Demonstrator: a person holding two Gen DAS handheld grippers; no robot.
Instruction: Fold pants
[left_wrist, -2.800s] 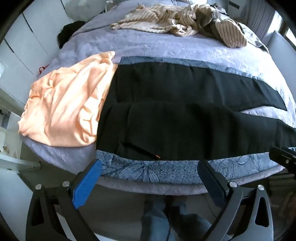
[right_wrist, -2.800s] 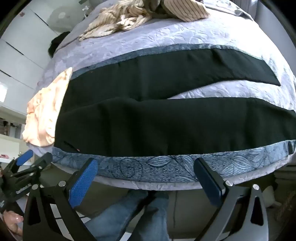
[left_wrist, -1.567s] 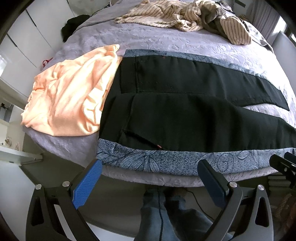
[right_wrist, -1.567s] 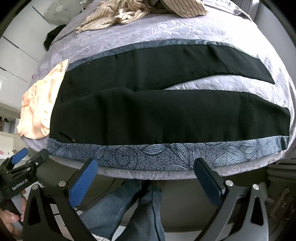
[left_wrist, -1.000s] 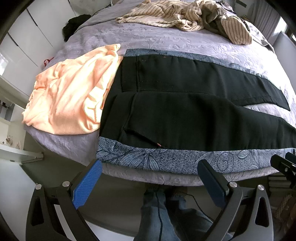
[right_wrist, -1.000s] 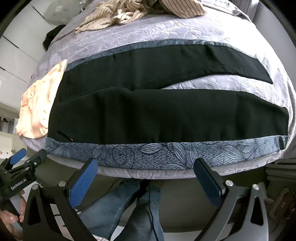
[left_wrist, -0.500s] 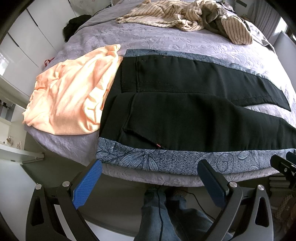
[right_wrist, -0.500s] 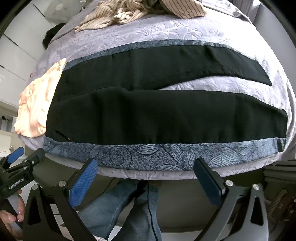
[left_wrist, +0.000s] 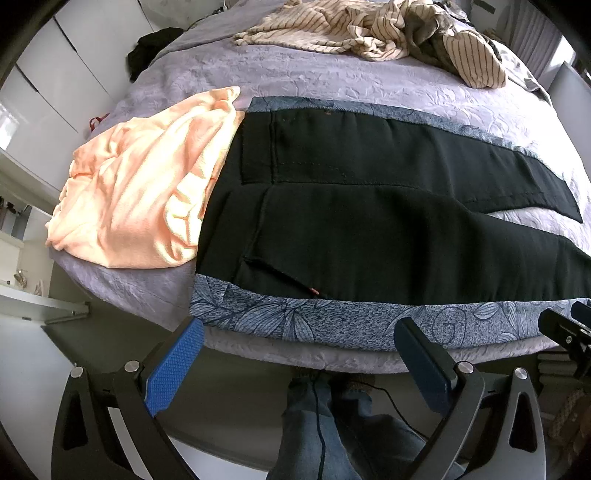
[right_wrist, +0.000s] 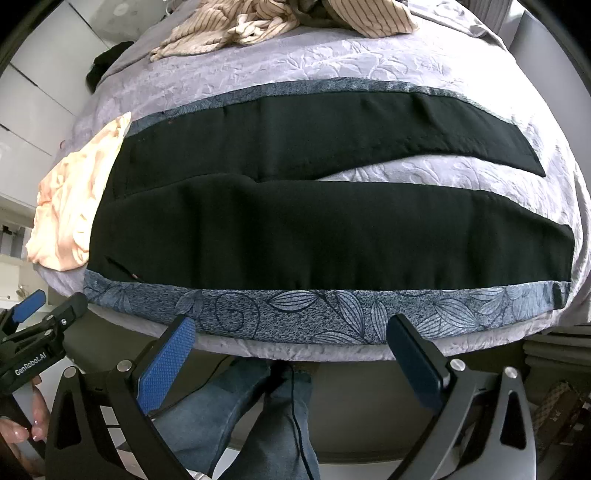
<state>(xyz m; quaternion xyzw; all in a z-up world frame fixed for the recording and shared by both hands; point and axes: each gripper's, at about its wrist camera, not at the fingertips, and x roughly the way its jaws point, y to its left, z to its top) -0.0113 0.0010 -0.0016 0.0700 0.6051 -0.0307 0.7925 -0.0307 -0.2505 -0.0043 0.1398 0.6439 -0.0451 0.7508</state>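
Observation:
Black pants (left_wrist: 369, 229) (right_wrist: 314, 236) with blue-grey leaf-print side stripes lie flat on the bed, waist to the left, the two legs spread apart toward the right. The near printed stripe (right_wrist: 332, 306) runs along the bed's front edge. My left gripper (left_wrist: 299, 350) hangs open just off that edge, near the waist end, holding nothing. Further right, my right gripper (right_wrist: 291, 350) is open too, below the near leg's stripe, also holding nothing. The left gripper (right_wrist: 33, 332) shows at the lower left of the right wrist view.
A peach garment (left_wrist: 140, 192) lies left of the waist, partly under it. Striped clothes (left_wrist: 369, 33) are heaped at the far side of the lilac bedspread (left_wrist: 332, 77). White cabinets (left_wrist: 48, 81) stand left. A person's jeans-clad legs (right_wrist: 251, 417) are below the bed edge.
Both grippers have risen and drawn slightly back from the bed, so more of the pants' top shows. The pants have not moved, and both stay open.

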